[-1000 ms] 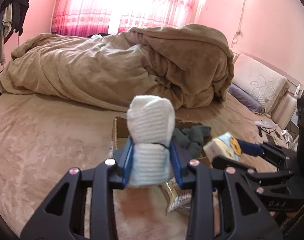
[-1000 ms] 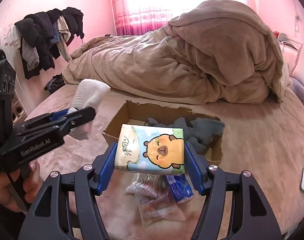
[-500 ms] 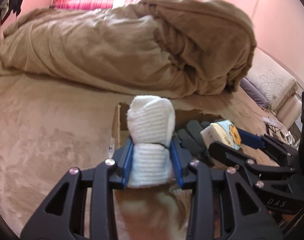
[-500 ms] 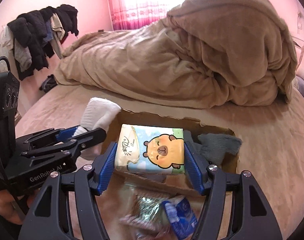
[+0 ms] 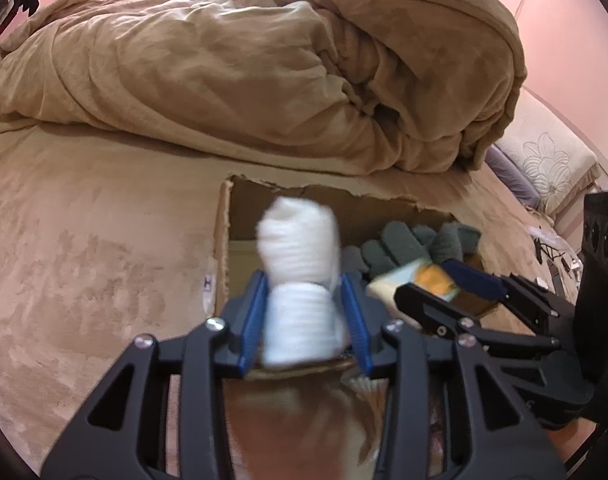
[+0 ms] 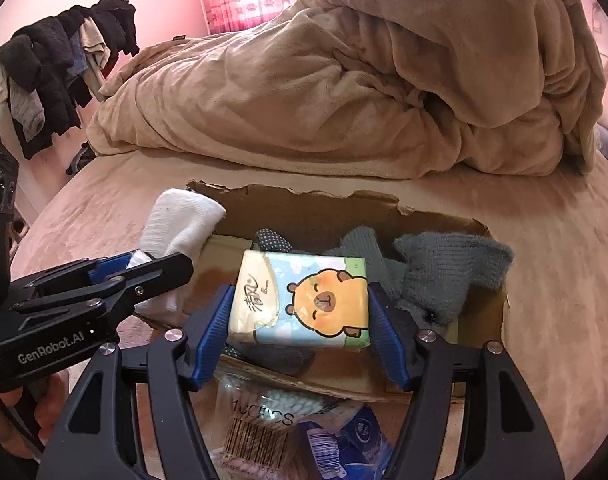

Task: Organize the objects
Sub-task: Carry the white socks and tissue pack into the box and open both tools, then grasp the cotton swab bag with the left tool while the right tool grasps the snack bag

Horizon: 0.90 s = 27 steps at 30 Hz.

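My left gripper (image 5: 304, 320) is shut on a rolled white sock (image 5: 300, 264) and holds it over the left part of an open cardboard box (image 5: 224, 248); both show in the right wrist view, the sock (image 6: 180, 228) and the box (image 6: 304, 208). My right gripper (image 6: 300, 328) is shut on a tissue pack (image 6: 304, 300) with a cartoon capybara, held above the box's near side. Grey gloves (image 6: 444, 268) lie inside the box at the right.
A bag of cotton swabs (image 6: 264, 432) and a blue packet (image 6: 344, 444) lie on the bed in front of the box. A heaped tan duvet (image 6: 384, 80) lies behind it. Dark clothes (image 6: 56, 80) hang at the far left. Pillows (image 5: 544, 160) are at the right.
Both grippers moved forward with their loads, from short of the box to over it. The sock and tissue pack now hang above the box interior.
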Each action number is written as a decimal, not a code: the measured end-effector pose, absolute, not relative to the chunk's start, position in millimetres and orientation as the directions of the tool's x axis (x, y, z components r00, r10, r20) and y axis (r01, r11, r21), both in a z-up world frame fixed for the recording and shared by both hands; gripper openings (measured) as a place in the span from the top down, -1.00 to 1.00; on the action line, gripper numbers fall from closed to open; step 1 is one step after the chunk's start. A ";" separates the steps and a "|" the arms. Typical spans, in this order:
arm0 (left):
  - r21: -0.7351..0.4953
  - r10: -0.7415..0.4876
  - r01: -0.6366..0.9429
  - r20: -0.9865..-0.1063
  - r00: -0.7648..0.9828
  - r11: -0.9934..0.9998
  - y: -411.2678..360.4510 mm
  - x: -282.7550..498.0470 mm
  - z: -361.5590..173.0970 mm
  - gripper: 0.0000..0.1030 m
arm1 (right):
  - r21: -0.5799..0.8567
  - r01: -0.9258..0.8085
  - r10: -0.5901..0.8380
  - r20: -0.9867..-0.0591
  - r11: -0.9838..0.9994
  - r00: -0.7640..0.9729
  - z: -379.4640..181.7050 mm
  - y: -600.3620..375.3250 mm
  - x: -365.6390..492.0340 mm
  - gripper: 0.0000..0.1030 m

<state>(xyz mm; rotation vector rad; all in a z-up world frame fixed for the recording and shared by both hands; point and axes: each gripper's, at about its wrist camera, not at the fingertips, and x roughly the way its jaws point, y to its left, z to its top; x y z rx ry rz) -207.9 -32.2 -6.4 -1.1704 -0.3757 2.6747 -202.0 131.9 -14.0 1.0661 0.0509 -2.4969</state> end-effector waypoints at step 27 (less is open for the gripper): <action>-0.269 0.256 -0.114 -0.586 -0.769 -0.956 -20.6 -112.5 53.3 -0.31 | 0.089 0.364 -0.337 -0.625 -0.927 -0.705 46.5 186.6 -126.8 -0.58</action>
